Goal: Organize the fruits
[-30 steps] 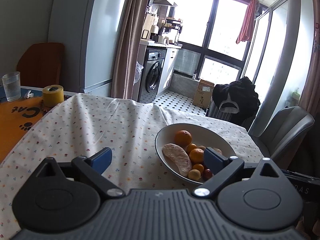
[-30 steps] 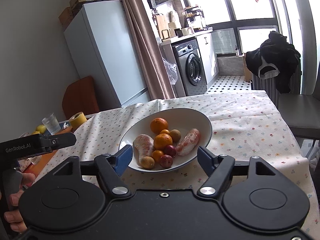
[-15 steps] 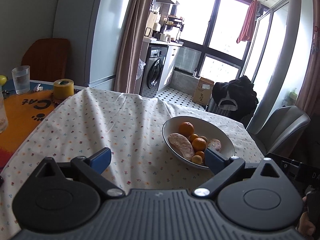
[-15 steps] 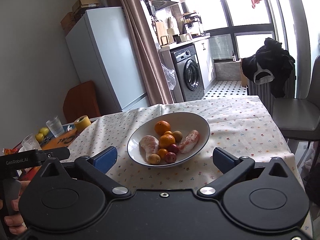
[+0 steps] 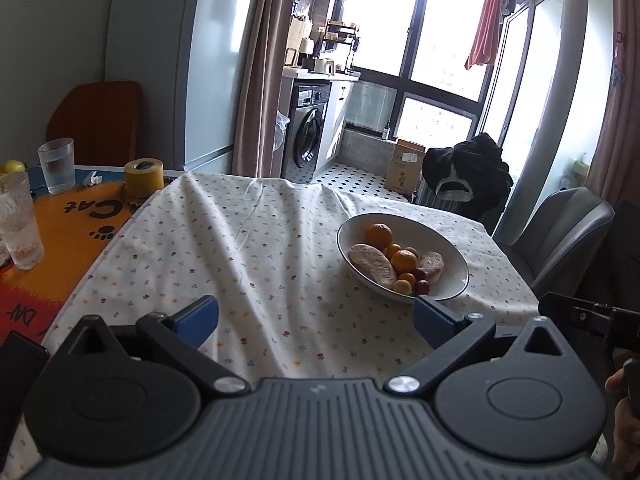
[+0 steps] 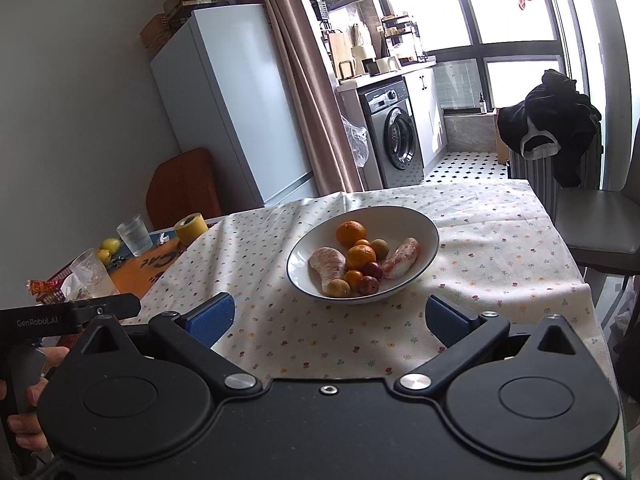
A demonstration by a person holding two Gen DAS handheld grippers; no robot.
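A white bowl (image 5: 452, 256) (image 6: 416, 220) sits on the flowered tablecloth and holds several fruits: an orange (image 5: 379, 234) (image 6: 351, 233), a smaller orange (image 6: 361, 257), two peeled pomelo pieces (image 5: 372, 265) (image 6: 401, 263), small yellow and dark red fruits. My left gripper (image 5: 316, 322) is open, held back from the bowl, which lies ahead to its right. My right gripper (image 6: 328, 318) is open too, empty, with the bowl straight ahead beyond its fingertips. The left tool's handle (image 6: 68, 316) and a hand show at the right view's left edge.
An orange mat (image 5: 60, 224) to the left carries two glasses (image 5: 57, 165) (image 5: 18, 220), a yellow tape roll (image 5: 143, 177) and yellow fruits (image 6: 109, 249). A grey chair (image 5: 560, 232) stands at the table's right. A fridge and washing machine are behind.
Both grippers have pulled back and up from the bowl, which now looks smaller and farther. The right gripper's jaws have spread wider.
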